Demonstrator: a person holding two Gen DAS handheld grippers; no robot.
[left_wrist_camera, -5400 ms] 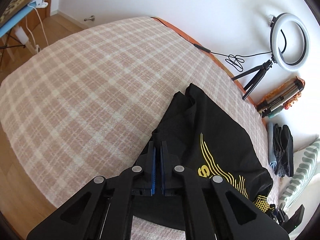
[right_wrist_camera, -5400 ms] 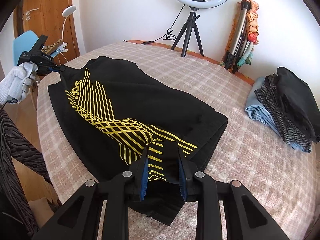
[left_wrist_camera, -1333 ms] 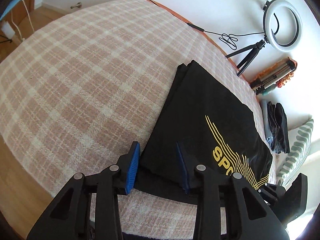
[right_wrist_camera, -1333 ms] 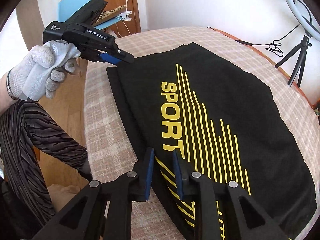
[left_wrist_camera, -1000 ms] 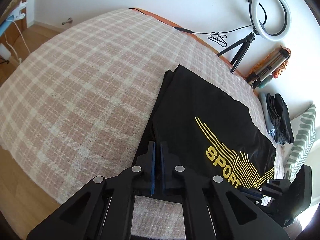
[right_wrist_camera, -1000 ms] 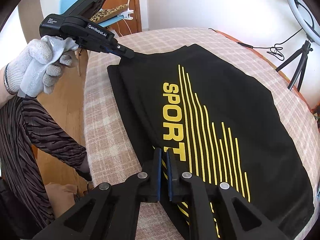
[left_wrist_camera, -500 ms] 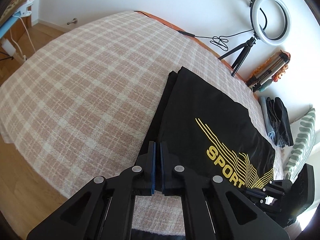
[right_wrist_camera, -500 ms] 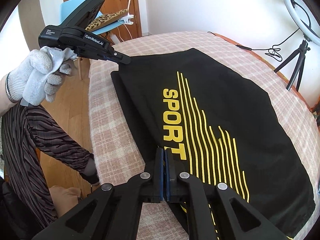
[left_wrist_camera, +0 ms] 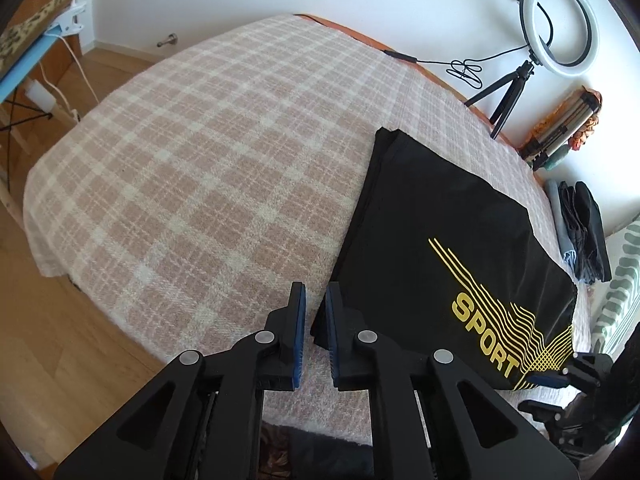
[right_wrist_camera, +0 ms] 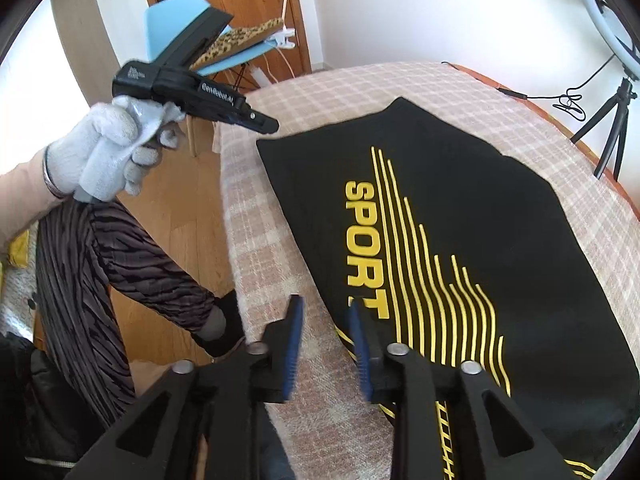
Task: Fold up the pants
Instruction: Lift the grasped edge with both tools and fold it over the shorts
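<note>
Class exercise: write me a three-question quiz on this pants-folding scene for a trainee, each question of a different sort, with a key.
1. True or false: the right gripper is clamped on the black pants.
2. Which word is printed in yellow on the pants?
3. What stands by the wall behind the bed? A) ring light B) fan C) mirror

Key: 1 false, both grippers' jaws have just been opening, nothing between them; 2 SPORT; 3 A.

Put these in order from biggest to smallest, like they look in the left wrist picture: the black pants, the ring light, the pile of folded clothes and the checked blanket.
1. Checked blanket
2. Black pants
3. Ring light
4. Pile of folded clothes

The last two look close in size, and the fisheye lens distorts things near the edge, so their order is unsure.
</note>
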